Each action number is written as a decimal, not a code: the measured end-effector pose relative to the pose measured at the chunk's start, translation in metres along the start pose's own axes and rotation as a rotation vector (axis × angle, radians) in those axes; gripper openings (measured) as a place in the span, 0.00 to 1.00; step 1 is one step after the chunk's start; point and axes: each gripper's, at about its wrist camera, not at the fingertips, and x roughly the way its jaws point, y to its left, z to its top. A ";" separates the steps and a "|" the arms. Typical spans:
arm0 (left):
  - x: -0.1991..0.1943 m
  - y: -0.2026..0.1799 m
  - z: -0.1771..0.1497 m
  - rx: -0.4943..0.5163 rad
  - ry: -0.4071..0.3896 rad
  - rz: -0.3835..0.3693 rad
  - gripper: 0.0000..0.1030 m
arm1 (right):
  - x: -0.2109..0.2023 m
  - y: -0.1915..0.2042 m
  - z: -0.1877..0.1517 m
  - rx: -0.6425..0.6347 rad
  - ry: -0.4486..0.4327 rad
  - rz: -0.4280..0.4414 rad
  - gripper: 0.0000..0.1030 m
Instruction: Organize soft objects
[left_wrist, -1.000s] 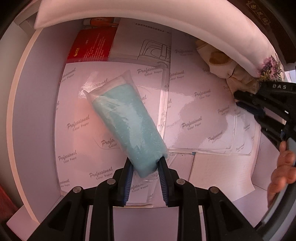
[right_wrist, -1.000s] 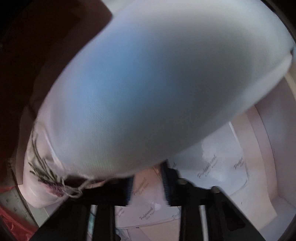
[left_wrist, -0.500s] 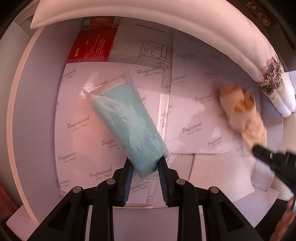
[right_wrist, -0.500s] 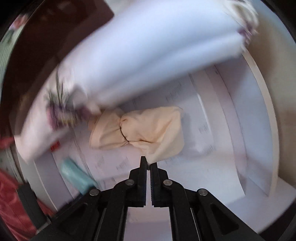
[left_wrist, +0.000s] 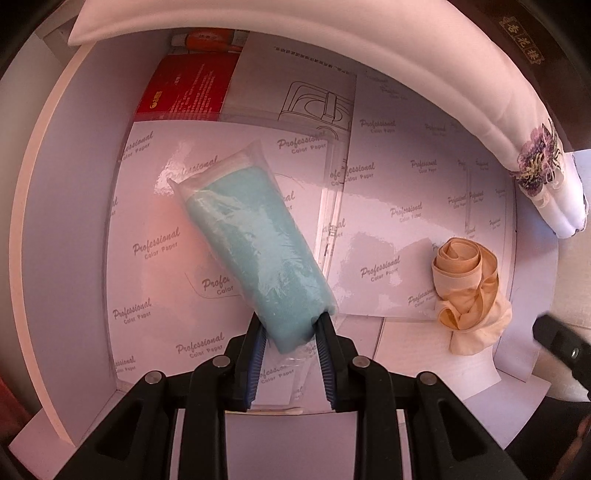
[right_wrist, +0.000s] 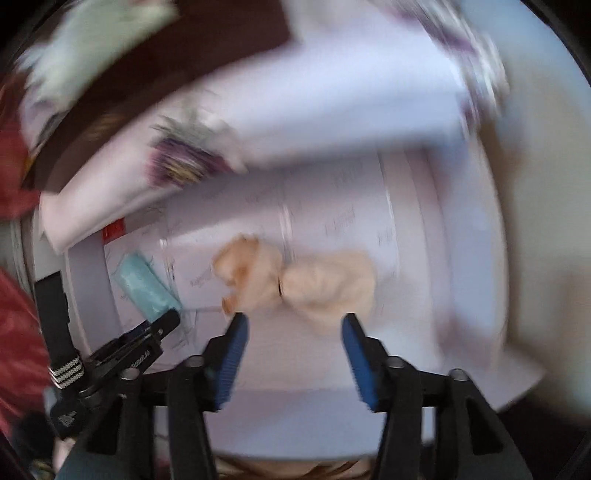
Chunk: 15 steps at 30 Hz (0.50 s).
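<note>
A teal towel roll in a clear bag (left_wrist: 255, 254) lies on the paper-lined floor of a white drawer (left_wrist: 74, 221). My left gripper (left_wrist: 291, 325) is shut on the roll's near end. A peach cloth bundle (left_wrist: 469, 295) rests loose at the right. In the blurred right wrist view the peach bundle (right_wrist: 295, 280) lies just beyond my right gripper (right_wrist: 293, 325), whose jaws are opening with nothing between them. The teal roll (right_wrist: 147, 288) and the left gripper (right_wrist: 162, 321) show at the left there.
A long white cushion with purple embroidery (left_wrist: 369, 55) arches over the drawer's far side. A red booklet (left_wrist: 188, 88) and an orange tube (left_wrist: 210, 38) sit at the back left. Packs of colour paper (left_wrist: 406, 214) cover the floor. Drawer walls rise all around.
The peach bundle came out from under the white cushion and now lies loose on the paper. My right gripper pulled up and away from it and opened. The left gripper kept still.
</note>
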 end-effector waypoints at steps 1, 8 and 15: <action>0.000 0.001 0.000 -0.002 0.000 -0.003 0.26 | 0.003 0.011 0.004 -0.077 -0.011 -0.042 0.71; 0.000 0.011 0.001 -0.039 0.002 -0.042 0.27 | 0.056 0.030 0.002 -0.269 0.120 -0.081 0.74; 0.001 0.020 0.007 -0.083 0.026 -0.095 0.37 | 0.078 0.007 0.004 -0.157 0.137 -0.099 0.41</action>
